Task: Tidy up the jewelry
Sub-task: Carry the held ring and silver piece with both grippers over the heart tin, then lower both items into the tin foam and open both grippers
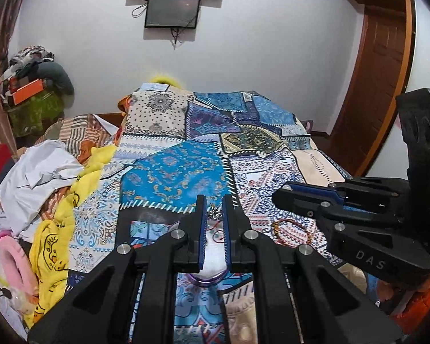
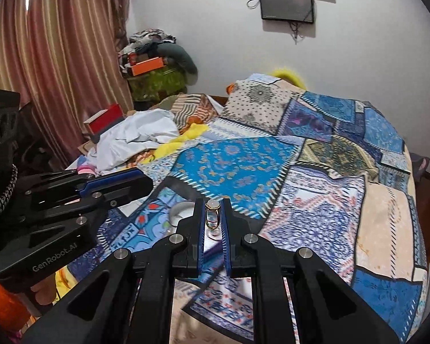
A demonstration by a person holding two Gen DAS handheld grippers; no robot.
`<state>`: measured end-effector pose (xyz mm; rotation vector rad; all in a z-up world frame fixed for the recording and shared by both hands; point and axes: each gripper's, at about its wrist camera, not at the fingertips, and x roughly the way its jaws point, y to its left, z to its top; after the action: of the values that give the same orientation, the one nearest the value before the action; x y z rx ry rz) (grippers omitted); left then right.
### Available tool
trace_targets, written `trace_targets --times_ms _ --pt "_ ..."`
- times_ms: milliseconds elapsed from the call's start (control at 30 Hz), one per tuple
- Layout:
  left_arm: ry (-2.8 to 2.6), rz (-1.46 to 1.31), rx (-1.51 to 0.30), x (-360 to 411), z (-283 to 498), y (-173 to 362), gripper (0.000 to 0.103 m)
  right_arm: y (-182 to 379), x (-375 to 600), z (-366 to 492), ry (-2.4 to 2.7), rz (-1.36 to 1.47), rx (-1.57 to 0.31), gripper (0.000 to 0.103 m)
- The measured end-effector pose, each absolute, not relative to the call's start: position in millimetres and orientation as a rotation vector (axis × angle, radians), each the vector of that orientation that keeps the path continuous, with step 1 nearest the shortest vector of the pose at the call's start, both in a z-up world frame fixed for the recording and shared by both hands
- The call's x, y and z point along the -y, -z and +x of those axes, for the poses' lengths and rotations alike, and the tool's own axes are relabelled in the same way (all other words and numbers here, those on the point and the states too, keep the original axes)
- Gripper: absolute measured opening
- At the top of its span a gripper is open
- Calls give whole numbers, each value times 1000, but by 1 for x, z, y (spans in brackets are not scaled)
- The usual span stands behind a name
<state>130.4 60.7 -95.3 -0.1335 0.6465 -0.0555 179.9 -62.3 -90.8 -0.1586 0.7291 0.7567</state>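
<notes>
Gold-banded, with a pale oval stone, the ring [image 2: 212, 213] sat pinched between the narrowed fingers of the right gripper [image 2: 213, 210], above the patchwork blue bedspread [image 2: 238, 166]. It looked light, hard and slippery, so a grip across the band seemed safest. The left gripper [image 1: 215, 209] was closed to a narrow gap on a small silvery sparkling trinket [image 1: 214, 213]. Just beside lay a beaded orange-gold bracelet [image 1: 292, 230].
</notes>
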Motion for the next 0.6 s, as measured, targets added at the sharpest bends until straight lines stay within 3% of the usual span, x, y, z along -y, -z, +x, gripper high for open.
trace_targets --times_ms 600 --pt "80 -184 -769 -77 151 146 9 157 24 200 -808 -209 -920 9"
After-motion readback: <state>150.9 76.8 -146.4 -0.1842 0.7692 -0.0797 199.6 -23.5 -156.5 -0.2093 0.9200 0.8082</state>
